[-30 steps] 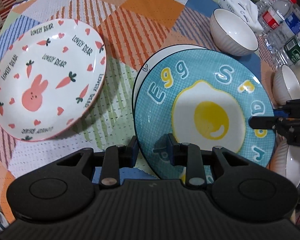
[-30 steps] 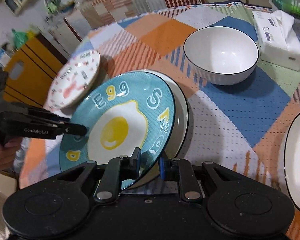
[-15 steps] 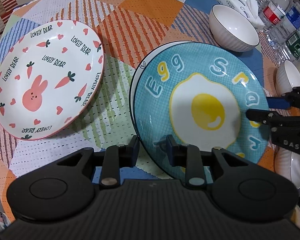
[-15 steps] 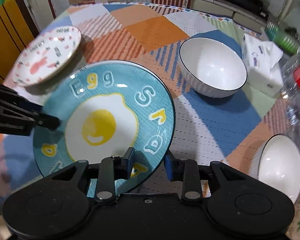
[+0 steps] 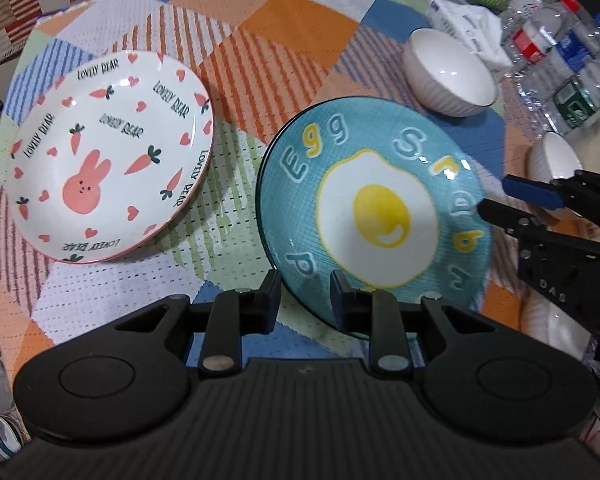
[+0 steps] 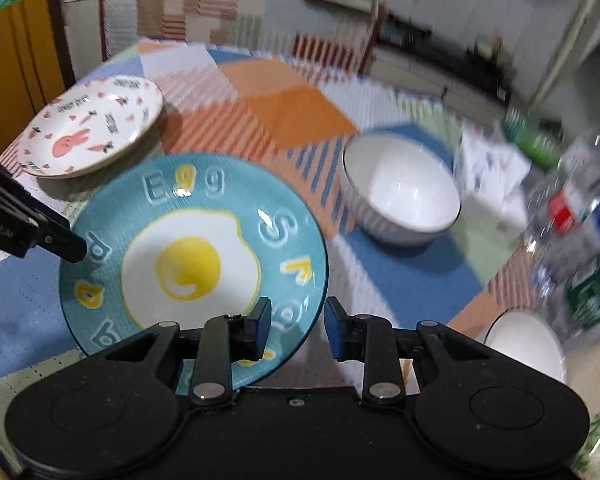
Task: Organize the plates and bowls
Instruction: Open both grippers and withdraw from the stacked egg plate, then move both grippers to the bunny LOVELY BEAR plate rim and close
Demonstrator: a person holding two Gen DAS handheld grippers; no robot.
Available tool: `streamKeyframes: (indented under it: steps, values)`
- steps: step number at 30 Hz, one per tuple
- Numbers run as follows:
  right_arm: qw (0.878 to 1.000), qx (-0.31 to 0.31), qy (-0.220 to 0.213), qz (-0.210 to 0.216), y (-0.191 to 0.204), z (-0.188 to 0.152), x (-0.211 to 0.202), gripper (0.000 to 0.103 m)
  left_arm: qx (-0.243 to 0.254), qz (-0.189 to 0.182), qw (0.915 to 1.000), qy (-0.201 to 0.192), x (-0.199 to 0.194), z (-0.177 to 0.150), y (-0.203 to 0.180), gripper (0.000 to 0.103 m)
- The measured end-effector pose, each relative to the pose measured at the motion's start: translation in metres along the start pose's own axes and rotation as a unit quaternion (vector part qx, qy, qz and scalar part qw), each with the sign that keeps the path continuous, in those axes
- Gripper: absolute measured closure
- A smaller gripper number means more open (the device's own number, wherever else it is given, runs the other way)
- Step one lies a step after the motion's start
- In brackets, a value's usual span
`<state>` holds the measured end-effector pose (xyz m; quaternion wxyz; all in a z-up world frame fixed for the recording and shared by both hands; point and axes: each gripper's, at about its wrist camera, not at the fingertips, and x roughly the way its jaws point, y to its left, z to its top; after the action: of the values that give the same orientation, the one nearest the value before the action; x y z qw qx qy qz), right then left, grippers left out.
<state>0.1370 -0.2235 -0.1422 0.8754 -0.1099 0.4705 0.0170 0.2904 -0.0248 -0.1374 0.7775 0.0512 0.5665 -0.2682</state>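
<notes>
A blue plate with a fried egg picture [image 5: 376, 208] hangs tilted above the patchwork tablecloth, held at two opposite rims. My left gripper [image 5: 305, 296] is shut on its near rim. My right gripper [image 6: 297, 322] is shut on the opposite rim; it also shows in the left wrist view [image 5: 500, 204]. The blue plate [image 6: 192, 264] fills the lower left of the right wrist view. A white bunny-and-carrot plate [image 5: 104, 152] lies on the cloth to the left, and also shows in the right wrist view [image 6: 96, 132].
A white bowl [image 5: 450, 72] stands behind the blue plate, also seen from the right wrist [image 6: 400, 188]. Two more white bowls [image 5: 552, 156] [image 6: 528, 344] sit at the right. Water bottles [image 5: 560, 60] and a tissue pack [image 5: 464, 20] crowd the far right edge.
Both grippers have lifted the blue egg plate up off the white plate it lay on; that lower plate is now out of sight. The right wrist view has swung upward and blurred.
</notes>
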Motion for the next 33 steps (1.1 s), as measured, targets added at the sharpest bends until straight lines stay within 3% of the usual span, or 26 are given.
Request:
streamKeyframes:
  steps: [4, 10, 17, 21, 24, 27, 30, 33]
  values:
    - [0.999, -0.001, -0.039, 0.026, 0.002, 0.003, -0.023, 0.069, 0.021, 0.018, 0.9995, -0.018, -0.023, -0.005, -0.011, 0.078]
    - [0.994, -0.009, -0.099, 0.054, 0.012, 0.013, -0.06, 0.06, 0.048, 0.012, 0.9983, -0.031, -0.048, -0.02, -0.019, 0.078]
    - [0.988, -0.016, -0.129, 0.082, 0.021, 0.023, -0.088, 0.047, 0.046, 0.061, 0.9953, -0.059, -0.073, -0.039, -0.014, 0.078]
    - [0.987, -0.018, -0.123, 0.103, 0.028, 0.036, -0.1, 0.042, 0.025, 0.088, 0.9929, -0.076, -0.092, -0.045, 0.004, 0.075]
    - [0.984, -0.023, -0.121, 0.129, 0.033, 0.052, -0.11, 0.042, 0.008, 0.108, 0.9898, -0.091, -0.108, -0.045, 0.021, 0.064]
    - [0.98, -0.022, -0.115, 0.163, 0.036, 0.073, -0.117, 0.028, 0.009, 0.133, 0.9839, -0.119, -0.124, -0.044, 0.036, 0.063]
    - [0.975, -0.004, -0.104, 0.199, 0.034, 0.093, -0.116, 0.028, 0.0, 0.13, 0.9818, -0.139, -0.136, -0.042, 0.05, 0.061]
    - [0.967, 0.04, -0.09, 0.233, 0.028, 0.116, -0.1, 0.028, -0.017, 0.135, 0.9787, -0.154, -0.14, -0.036, 0.065, 0.044]
